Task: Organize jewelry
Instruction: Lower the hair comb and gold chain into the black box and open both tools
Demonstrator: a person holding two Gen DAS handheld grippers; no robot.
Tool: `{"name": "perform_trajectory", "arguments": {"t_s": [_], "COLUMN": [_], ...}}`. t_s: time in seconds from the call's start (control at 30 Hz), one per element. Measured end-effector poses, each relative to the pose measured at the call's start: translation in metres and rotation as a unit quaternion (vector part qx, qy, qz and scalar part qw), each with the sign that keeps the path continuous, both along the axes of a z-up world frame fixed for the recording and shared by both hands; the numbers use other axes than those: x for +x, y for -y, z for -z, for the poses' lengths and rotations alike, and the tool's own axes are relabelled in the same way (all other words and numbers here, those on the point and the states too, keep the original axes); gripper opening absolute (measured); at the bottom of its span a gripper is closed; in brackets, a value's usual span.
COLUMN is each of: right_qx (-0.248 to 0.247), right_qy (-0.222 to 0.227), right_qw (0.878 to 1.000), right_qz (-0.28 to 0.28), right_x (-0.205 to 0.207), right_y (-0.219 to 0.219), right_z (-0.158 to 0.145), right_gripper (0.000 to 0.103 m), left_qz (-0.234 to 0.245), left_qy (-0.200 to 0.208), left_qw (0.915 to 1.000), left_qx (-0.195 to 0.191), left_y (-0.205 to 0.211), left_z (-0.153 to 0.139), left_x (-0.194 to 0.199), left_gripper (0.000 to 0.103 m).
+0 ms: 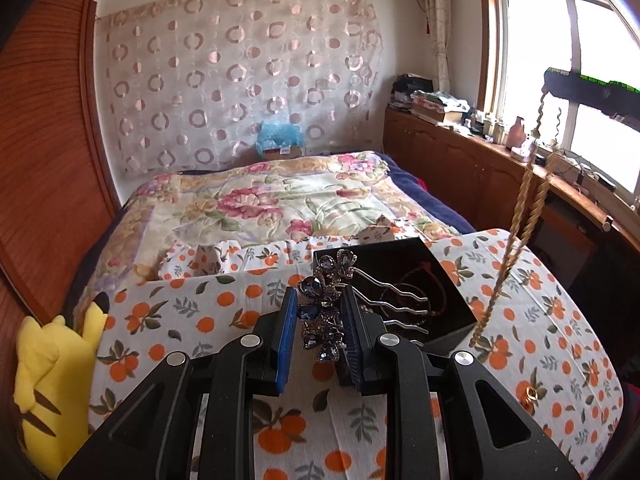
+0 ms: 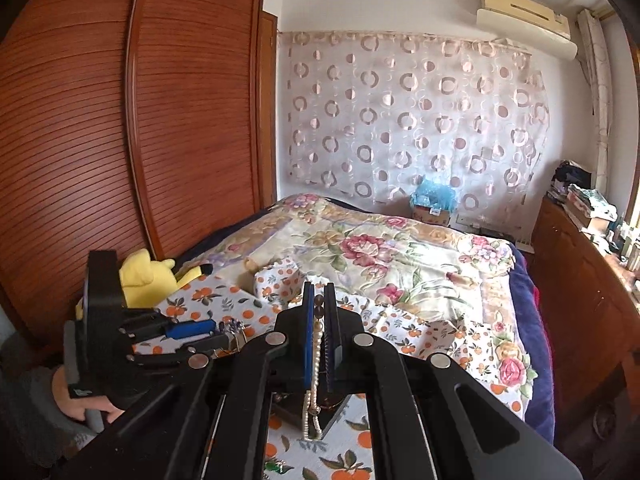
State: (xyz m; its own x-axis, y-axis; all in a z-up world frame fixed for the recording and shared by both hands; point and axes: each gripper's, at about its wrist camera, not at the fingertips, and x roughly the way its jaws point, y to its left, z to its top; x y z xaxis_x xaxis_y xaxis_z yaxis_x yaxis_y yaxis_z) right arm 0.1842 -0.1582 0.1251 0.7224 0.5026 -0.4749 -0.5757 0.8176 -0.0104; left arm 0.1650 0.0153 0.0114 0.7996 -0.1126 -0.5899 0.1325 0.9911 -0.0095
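A bedroom worktop under an orange-print cloth (image 1: pixel 168 320) holds a black jewelry box (image 1: pixel 404 256). The left tool (image 1: pixel 318 316) pinches a jeweled hair comb (image 1: pixel 320 312) by its crystal head — stiff, likely fragile. The right tool (image 2: pixel 319 312) grips a limp pearl necklace (image 2: pixel 314 400) dangling above the box — light, probably slippery.

We count 2 grippers: left gripper (image 1: pixel 319 334), right gripper (image 2: pixel 319 334). Jewelry: 1 blue-stone hair comb (image 1: pixel 326 312), 1 pearl necklace (image 2: pixel 316 364), 1 gold rope chain (image 1: pixel 520 216), 1 gold ring (image 1: pixel 531 393), 1 red cord piece (image 1: pixel 424 280) in box. Also 1 black box (image 1: pixel 408 256), 1 yellow plush (image 1: pixel 52 376), 1 orange-print cloth (image 1: pixel 192 320), 1 bed (image 1: pixel 280 200), 1 AC unit (image 2: pixel 524 20).
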Motion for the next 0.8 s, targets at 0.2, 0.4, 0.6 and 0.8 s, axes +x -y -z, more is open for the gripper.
{"name": "perform_trajectory", "arguments": {"t_s": [0.2,0.4,0.6,0.8], "right_qx": [0.004,0.008,0.009,0.01], "right_qy": [0.0,0.003,0.01,0.014], "right_qw": [1.0,1.0,1.0,1.0], "right_qz": [0.007,0.01,0.018,0.02], "right_x": [0.01,0.017,0.024,0.028], "right_y": [0.005,0.007,0.006,0.003], "right_z": [-0.006,-0.007,-0.012,-0.017], "right_gripper": [0.005,0.005,0.005,0.005], "left_qz": [-0.005,-0.006,-0.006,-0.003], "left_qy": [-0.021,-0.033,-0.039,-0.043], "left_qw": [0.9998,0.9994,0.9992,0.9991], "left_qx": [-0.002,-0.001,-0.001,-0.008], "left_y": [0.006,0.011,0.015,0.017], "left_z": [0.016,0.028,0.035,0.036], "left_x": [0.023,0.035,0.043,0.047], "left_gripper": [0.021,0.021,0.021,0.022]}}
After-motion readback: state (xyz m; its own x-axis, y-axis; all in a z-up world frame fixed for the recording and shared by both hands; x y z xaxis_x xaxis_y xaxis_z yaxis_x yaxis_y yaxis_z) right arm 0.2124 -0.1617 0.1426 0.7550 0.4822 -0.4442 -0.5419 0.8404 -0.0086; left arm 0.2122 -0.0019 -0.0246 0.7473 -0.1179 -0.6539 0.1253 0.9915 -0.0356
